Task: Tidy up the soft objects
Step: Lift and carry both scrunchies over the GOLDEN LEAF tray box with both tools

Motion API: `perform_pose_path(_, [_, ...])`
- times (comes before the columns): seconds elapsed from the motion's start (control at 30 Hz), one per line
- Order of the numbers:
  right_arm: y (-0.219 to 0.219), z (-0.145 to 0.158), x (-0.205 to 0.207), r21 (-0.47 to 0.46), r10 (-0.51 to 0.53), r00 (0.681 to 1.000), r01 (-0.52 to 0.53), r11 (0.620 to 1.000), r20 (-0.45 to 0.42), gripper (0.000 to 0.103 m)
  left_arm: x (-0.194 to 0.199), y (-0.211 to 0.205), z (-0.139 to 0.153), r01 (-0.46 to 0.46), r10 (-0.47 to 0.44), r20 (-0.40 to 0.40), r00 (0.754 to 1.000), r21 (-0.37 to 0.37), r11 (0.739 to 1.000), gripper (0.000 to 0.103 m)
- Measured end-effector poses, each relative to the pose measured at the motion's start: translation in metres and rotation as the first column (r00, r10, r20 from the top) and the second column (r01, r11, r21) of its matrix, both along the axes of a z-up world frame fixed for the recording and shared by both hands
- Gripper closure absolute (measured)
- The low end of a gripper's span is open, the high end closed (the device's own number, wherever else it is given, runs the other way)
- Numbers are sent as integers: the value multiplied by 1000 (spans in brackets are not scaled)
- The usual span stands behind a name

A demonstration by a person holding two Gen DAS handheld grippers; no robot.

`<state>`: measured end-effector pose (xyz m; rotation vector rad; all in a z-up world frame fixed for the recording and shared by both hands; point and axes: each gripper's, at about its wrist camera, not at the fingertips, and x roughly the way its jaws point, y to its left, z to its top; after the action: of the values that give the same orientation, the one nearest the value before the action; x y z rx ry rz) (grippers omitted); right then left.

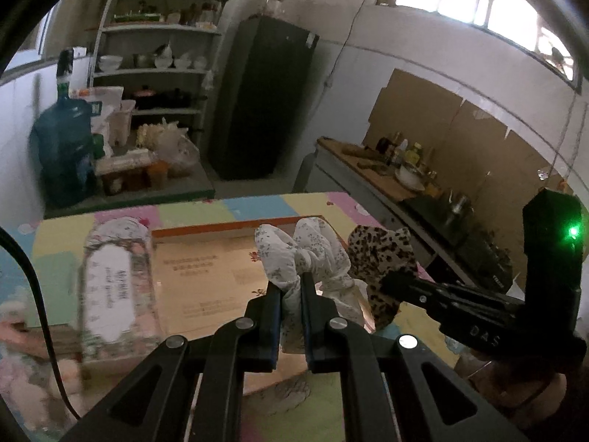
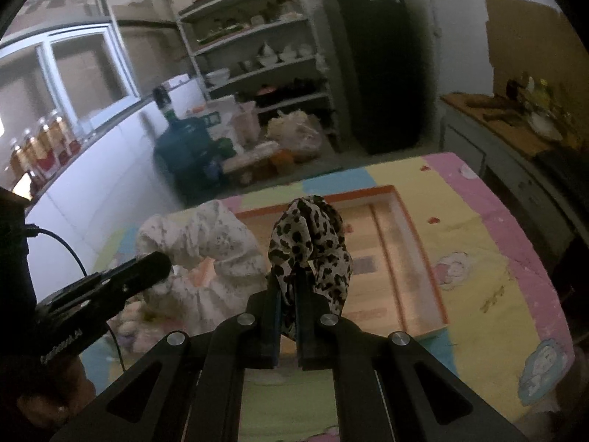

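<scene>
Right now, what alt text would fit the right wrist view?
The right gripper is shut on a bunched leopard-print fabric piece, above a shallow orange-rimmed cardboard box on a pastel patchwork play mat. To its left, the left gripper holds a white floral cloth.
</scene>
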<state>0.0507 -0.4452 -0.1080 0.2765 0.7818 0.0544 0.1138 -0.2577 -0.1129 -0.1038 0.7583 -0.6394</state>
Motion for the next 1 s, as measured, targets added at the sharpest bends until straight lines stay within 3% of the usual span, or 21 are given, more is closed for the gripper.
perform_pose_path(0.5, [-55,-48,42,-4,34,996,-34,999,-85,98,46,-58,-45,-71,77,-108,991,53,996,93])
perform_pose_path(1.0, [-60,-77,80,-30,78,984,-84,996,-162,97,79,-74,-87,-107,128,-225,966,104,989,93])
